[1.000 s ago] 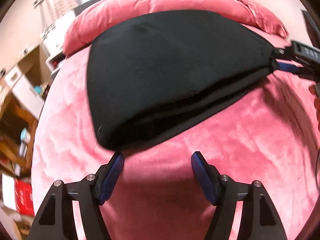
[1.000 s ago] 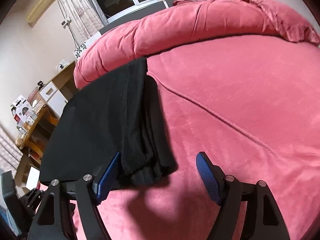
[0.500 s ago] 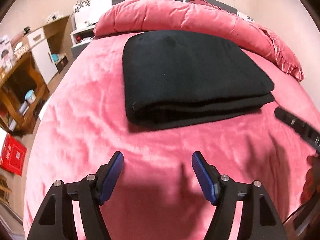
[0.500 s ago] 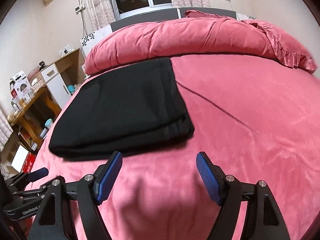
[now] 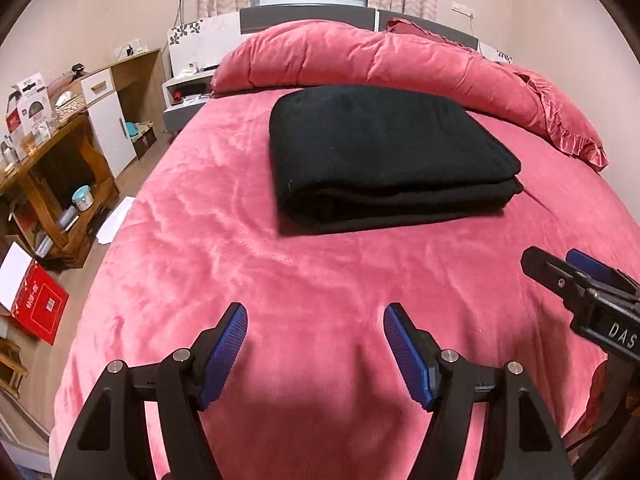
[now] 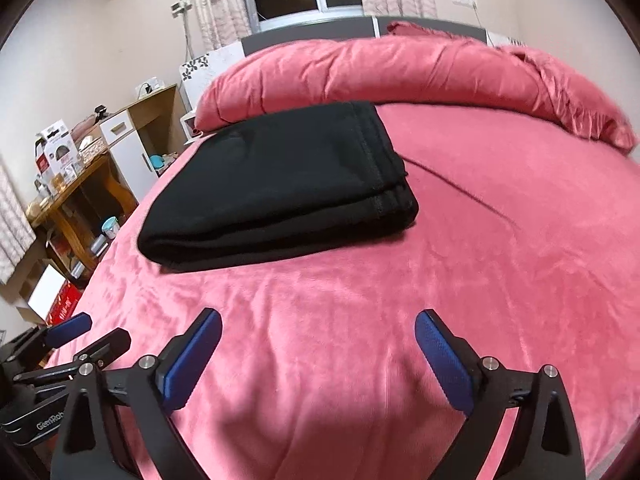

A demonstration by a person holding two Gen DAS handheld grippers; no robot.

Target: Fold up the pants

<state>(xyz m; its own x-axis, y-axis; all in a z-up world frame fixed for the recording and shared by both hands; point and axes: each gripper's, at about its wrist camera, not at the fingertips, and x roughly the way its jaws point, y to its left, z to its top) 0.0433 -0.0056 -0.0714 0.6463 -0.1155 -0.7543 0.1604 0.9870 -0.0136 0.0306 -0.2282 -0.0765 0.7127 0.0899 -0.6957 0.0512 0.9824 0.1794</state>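
The black pants (image 5: 384,156) lie folded into a thick rectangle on the pink bed (image 5: 280,280), toward the headboard; they also show in the right wrist view (image 6: 276,188). My left gripper (image 5: 316,344) is open and empty, well short of the pants near the foot of the bed. My right gripper (image 6: 316,352) is open and empty too, also back from the pants. The right gripper shows at the right edge of the left wrist view (image 5: 576,280), and the left gripper at the lower left of the right wrist view (image 6: 80,340).
A rolled pink duvet (image 5: 380,56) lies along the headboard behind the pants. A wooden desk with shelves (image 5: 52,168) and a white cabinet (image 5: 108,120) stand left of the bed. A red box (image 5: 36,308) sits on the floor.
Both grippers have pulled back from the folded pants toward the foot of the bed and risen. The pants stay folded where they were left.
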